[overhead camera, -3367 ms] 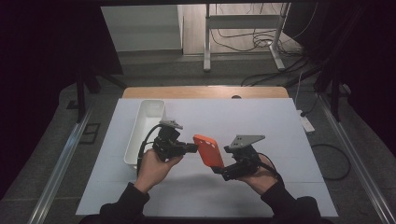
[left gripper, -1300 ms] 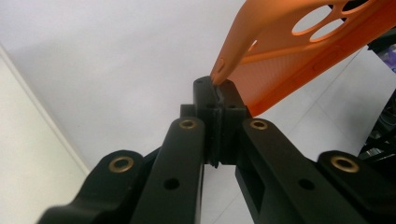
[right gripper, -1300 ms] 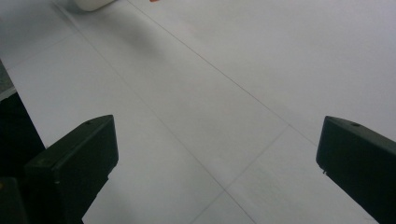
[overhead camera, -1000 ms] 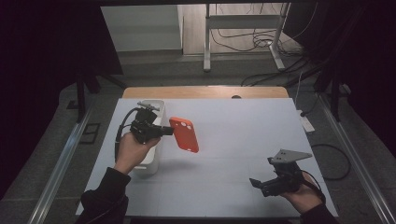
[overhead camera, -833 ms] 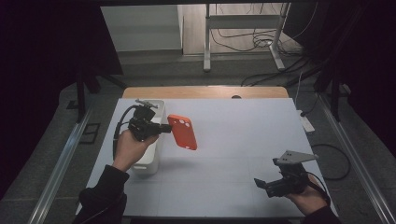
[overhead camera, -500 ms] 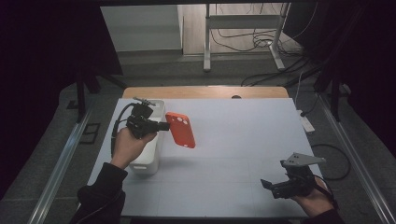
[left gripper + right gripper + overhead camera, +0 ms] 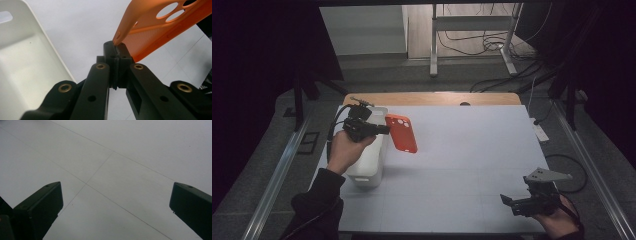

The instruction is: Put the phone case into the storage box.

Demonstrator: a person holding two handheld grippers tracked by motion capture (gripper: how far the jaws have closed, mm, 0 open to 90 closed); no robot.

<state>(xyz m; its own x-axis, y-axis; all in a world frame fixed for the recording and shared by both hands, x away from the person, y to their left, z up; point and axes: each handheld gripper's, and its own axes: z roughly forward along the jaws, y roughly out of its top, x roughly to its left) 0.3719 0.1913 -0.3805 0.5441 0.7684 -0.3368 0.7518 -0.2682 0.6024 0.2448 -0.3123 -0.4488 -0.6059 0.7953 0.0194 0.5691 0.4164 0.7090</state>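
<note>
An orange phone case [image 7: 401,133] with round camera holes hangs in the air beside the white bin [image 7: 371,162] at the table's left. My left gripper [image 7: 382,130] is shut on the case's edge, held above the bin's far end. In the left gripper view the pads pinch the thin rim of the phone case [image 7: 160,27], with the bin [image 7: 22,60] below to the left. Near the table's front right corner my right gripper [image 7: 508,201] stands open over bare white tabletop, and the right gripper view shows its jaws wide apart with nothing between them.
The white table [image 7: 472,145] has a wooden strip along its far edge. A metal stand and cables lie on the floor behind. A white power strip [image 7: 539,131] hangs at the table's right edge. Dark surroundings flank both sides.
The left hand has carried the orange case slightly farther back and left over the bin. The right hand has drifted right toward the table's front right corner.
</note>
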